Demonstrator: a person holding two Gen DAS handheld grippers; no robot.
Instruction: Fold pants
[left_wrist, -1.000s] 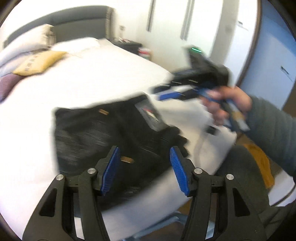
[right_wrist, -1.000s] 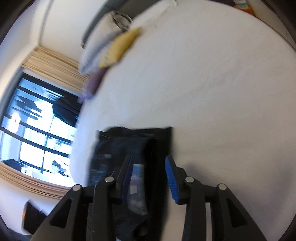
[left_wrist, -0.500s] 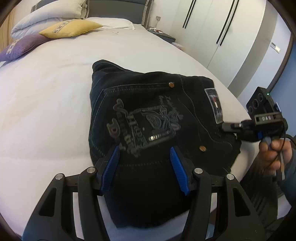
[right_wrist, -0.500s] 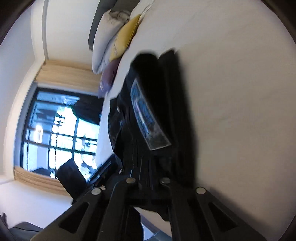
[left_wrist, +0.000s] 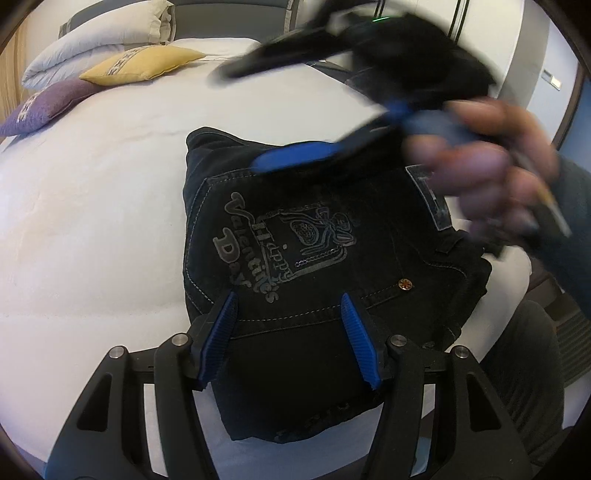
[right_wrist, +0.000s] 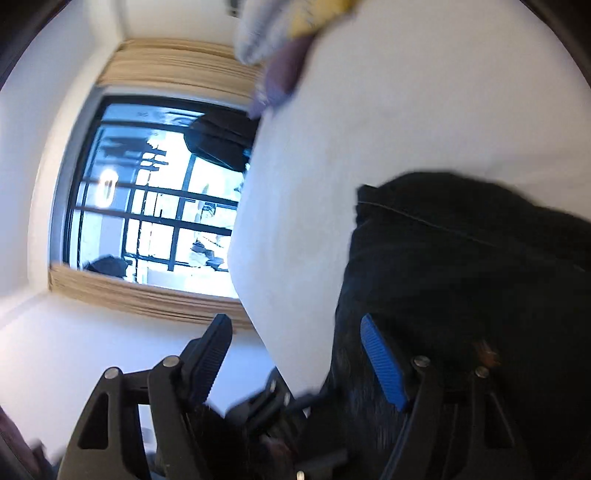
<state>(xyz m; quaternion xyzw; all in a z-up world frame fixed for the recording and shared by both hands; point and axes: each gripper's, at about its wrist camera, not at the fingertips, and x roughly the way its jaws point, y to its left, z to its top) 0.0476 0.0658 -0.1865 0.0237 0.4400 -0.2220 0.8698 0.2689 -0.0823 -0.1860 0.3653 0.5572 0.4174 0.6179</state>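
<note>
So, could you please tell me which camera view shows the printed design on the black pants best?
The left wrist view: the folded pants lie flat on the bed, their printed design sharp and readable. The right wrist view shows only blurred dark fabric, no print.

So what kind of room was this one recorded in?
A bedroom, almost certainly. The folded black jeans lie on a white-sheeted bed with a grey headboard, pillows such as the yellow cushion stacked at its head, and a curtained window beside it.

Pants (left_wrist: 332, 266) on bed (left_wrist: 92, 221), pillows (left_wrist: 110, 62) behind
</note>
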